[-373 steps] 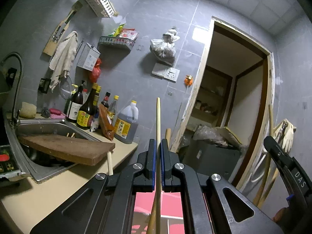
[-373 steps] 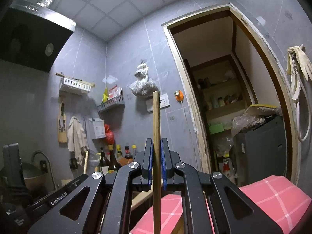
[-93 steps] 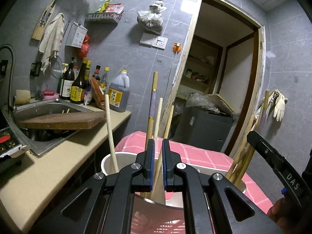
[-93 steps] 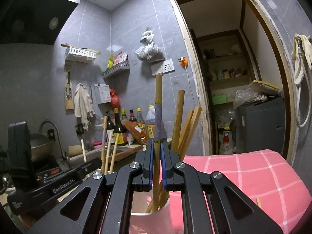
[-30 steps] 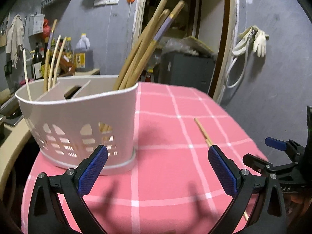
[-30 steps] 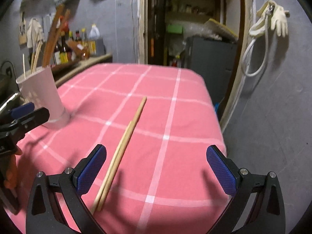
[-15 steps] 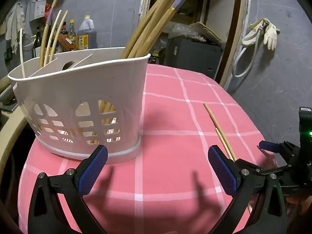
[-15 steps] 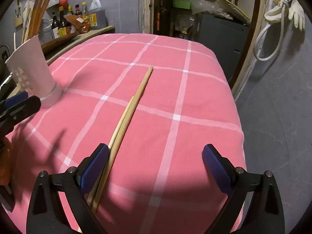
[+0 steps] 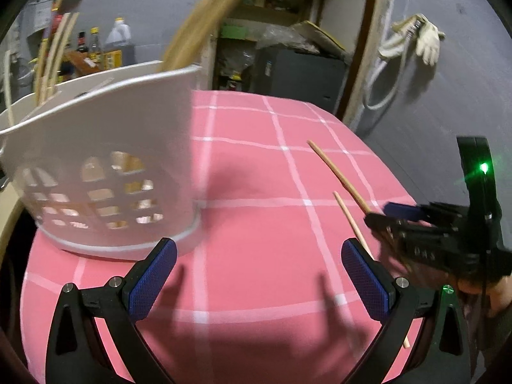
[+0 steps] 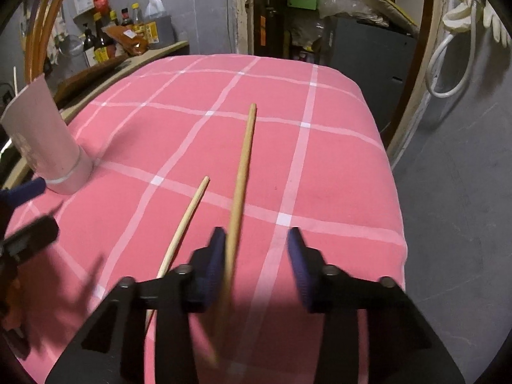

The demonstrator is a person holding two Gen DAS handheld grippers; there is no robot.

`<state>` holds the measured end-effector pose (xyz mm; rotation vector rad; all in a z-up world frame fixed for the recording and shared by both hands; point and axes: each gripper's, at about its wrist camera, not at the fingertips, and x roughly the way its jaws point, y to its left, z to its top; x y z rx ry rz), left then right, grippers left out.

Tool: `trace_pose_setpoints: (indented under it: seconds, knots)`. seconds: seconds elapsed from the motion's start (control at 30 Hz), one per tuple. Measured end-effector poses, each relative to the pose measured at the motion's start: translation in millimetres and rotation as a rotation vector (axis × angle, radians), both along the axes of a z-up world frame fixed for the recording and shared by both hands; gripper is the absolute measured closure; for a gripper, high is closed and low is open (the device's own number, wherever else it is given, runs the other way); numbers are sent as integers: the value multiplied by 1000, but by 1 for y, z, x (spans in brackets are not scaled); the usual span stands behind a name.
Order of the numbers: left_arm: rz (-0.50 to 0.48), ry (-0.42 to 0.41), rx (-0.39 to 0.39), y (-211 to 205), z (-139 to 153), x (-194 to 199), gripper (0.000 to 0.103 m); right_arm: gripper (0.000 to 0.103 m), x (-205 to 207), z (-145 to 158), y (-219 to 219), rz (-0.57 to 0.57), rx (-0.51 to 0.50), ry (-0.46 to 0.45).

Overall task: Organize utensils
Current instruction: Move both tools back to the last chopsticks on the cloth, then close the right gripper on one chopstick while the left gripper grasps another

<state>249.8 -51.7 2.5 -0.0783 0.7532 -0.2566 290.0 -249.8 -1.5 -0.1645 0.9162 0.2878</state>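
The right hand-held gripper point(image 10: 254, 256) straddled the longer chopstick point(image 10: 241, 172) with jaws parted, apparently to pinch it for the white basket point(image 9: 105, 160), while the left hand-held gripper point(image 9: 259, 275) gaped empty.

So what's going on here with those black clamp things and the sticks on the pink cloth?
A person is tidying chopsticks into a white basket with two handheld grippers. Several sticks already stand in it. Two chopsticks lie loose on the pink checked tablecloth. The right gripper, jaws open, has the longer chopstick between its fingers but not pinched; the shorter chopstick lies just outside. The left gripper is open and empty near the basket.
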Motion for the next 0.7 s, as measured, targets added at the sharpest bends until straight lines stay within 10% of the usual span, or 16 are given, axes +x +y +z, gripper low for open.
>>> trace_pose_setpoints:
  seconds: [0.1, 0.3, 0.7]
  knots:
    - [-62, 18, 14, -13, -2, 3, 3, 94, -3, 1, -10, -2, 10, 0]
    - [-185, 36, 25, -43, -5, 9, 16, 97, -18, 3, -35, -15, 16, 0]
    - [-242, 179, -9, -80, -21, 57, 77, 95, -11, 7, -53, -9, 32, 34]
